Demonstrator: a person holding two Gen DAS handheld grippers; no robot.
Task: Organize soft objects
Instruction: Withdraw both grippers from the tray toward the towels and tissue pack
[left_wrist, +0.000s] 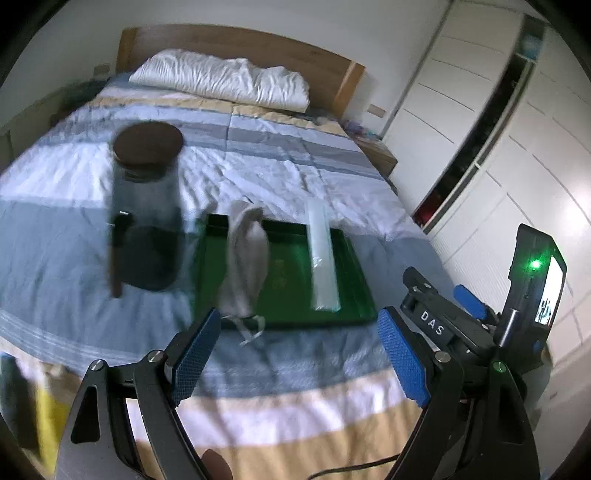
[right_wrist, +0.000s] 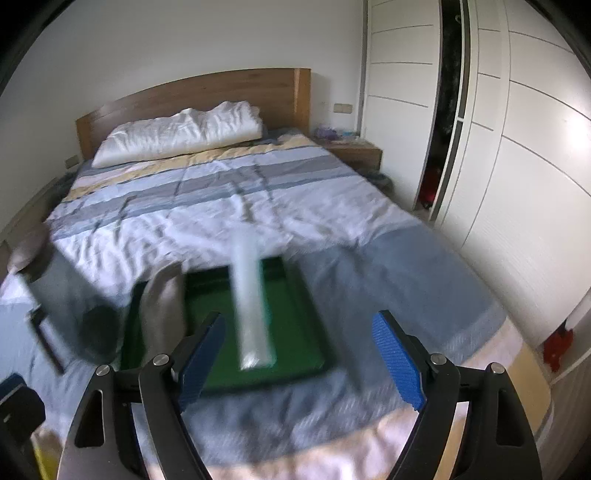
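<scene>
Tray (left_wrist: 354, 258) on bed (left_wrist: 258, 166) corrals cloth (left_wrist: 245, 258) and roll (left_wrist: 323, 254); left tool (left_wrist: 299, 354) and right tool (right_wrist: 299, 358) gape empty, presumably for pickup.

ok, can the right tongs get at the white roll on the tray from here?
Probably yes. The right tongs are open and empty, the white roll lies straight ahead on the green tray, and nothing sits between them. The grey cloth lies off to the left.

Green tray (left_wrist: 354, 295), grey cloth (left_wrist: 245, 266) (drawstrings paler), white roll (left_wrist: 323, 254), striped duvet (left_wrist: 280, 155)
</scene>
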